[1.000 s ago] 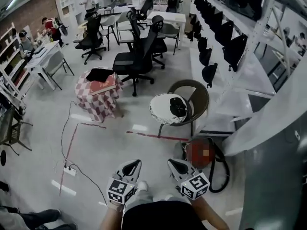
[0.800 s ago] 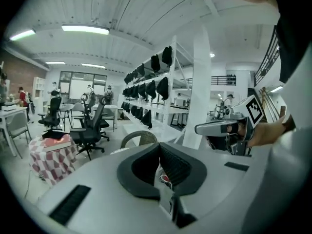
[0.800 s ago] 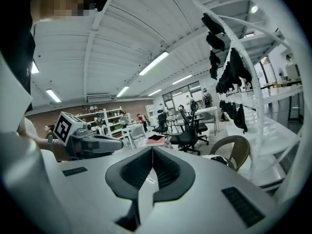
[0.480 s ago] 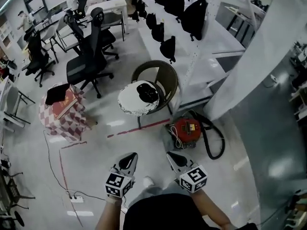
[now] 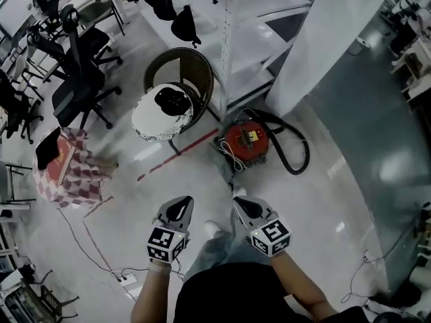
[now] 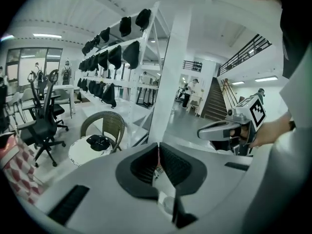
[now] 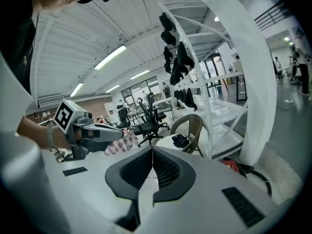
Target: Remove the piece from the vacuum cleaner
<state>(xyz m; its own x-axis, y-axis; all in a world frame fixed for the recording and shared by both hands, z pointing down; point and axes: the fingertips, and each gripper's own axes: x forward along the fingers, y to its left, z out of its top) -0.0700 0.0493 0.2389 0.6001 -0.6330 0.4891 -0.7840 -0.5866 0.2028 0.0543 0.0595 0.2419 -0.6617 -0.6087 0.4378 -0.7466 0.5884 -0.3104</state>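
Nothing of the task looks done yet. The left gripper point(image 5: 178, 209) and right gripper point(image 5: 244, 207) hang side by side, both clenched on nothing, well apart from the vacuum cleaner point(image 5: 247, 142). It sits on the floor at the foot of the white shelving point(image 5: 232, 59). It is a round red canister with a black hose point(image 5: 294, 155) looped beside it, seemingly attached, and a white cord point(image 5: 231, 155) bundled against it.

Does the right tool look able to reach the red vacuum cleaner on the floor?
Probably, after closing in: only bare floor lies between the right tool and the red vacuum cleaner.
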